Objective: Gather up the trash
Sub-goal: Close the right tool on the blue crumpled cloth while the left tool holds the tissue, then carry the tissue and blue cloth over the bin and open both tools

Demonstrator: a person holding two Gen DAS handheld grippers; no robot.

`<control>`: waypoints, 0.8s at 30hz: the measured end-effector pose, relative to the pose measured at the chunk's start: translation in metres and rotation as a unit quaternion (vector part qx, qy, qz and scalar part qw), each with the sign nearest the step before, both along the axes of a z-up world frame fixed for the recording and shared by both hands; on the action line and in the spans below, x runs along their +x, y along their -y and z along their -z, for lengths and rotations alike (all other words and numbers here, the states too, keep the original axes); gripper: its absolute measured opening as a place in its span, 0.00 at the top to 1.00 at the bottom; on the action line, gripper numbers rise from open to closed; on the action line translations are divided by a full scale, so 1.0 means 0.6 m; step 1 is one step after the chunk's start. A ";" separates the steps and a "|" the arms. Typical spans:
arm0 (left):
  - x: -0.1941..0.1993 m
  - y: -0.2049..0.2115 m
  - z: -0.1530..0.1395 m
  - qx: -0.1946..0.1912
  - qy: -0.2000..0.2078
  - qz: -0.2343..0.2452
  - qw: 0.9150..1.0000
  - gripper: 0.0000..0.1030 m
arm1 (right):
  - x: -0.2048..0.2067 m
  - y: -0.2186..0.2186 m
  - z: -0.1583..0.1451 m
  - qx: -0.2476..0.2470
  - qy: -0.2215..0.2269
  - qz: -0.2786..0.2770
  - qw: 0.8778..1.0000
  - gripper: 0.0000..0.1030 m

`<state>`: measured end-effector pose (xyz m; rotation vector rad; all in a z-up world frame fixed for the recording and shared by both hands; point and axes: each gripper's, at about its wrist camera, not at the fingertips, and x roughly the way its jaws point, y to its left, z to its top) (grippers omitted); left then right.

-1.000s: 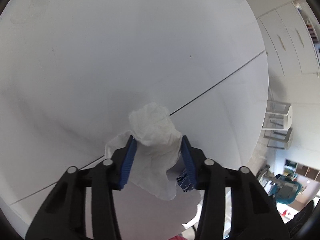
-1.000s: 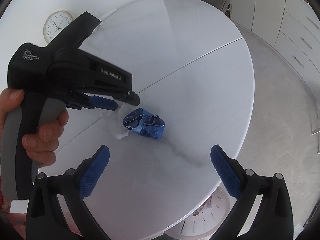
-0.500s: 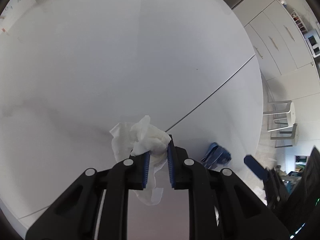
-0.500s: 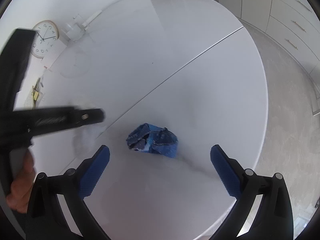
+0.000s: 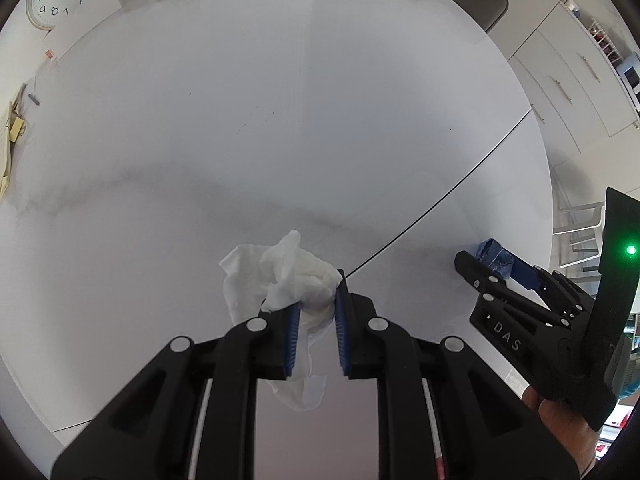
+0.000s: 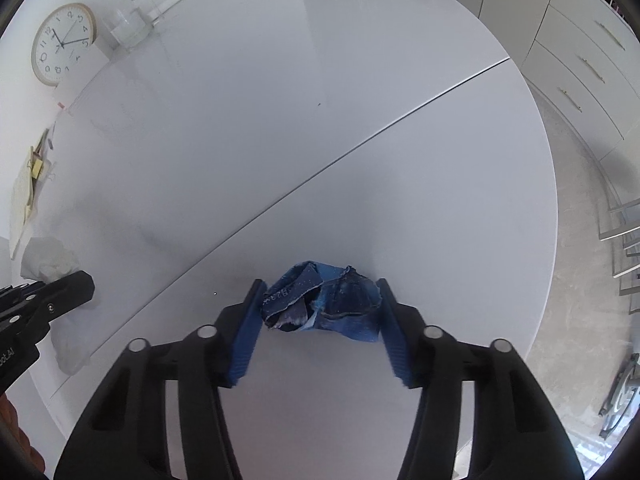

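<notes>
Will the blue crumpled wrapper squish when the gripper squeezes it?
Probably yes. The blue crumpled wrapper is thin and creased with torn edges, so it likely flattens between the right gripper pads. It looks light, so it might slide on the smooth table.

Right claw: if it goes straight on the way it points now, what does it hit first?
The crumpled blue wrapper. It already sits between the right claw's blue pads, which look close to its sides but not clearly clamped. Beyond it lies only bare round white table, though depth is hard to judge.

Round white table (image 6: 400,200), blue wrapper (image 6: 324,304), glass jar (image 6: 126,30) at far edge
</notes>
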<state>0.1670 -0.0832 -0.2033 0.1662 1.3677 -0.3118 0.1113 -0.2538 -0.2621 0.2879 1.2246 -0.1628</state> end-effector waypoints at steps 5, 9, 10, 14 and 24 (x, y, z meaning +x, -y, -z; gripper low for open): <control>0.014 0.026 0.010 -0.005 -0.001 0.005 1.000 0.85 | -0.006 -0.001 -0.013 -0.008 0.003 -0.008 1.000 0.62; 0.001 0.021 -0.001 -0.008 0.004 0.019 1.000 0.85 | -0.029 0.010 -0.030 -0.001 0.018 -0.003 1.000 0.62; -0.004 0.024 -0.003 -0.009 0.005 0.024 1.000 0.85 | -0.035 0.014 -0.036 0.002 0.023 -0.002 1.000 0.62; -0.038 0.048 -0.019 -0.016 0.014 0.072 0.997 0.85 | -0.105 0.037 -0.084 0.009 0.056 -0.007 0.998 0.62; -0.232 0.146 -0.024 -0.059 -0.013 0.251 0.966 0.85 | -0.335 0.123 -0.128 -0.007 0.069 0.034 0.997 0.62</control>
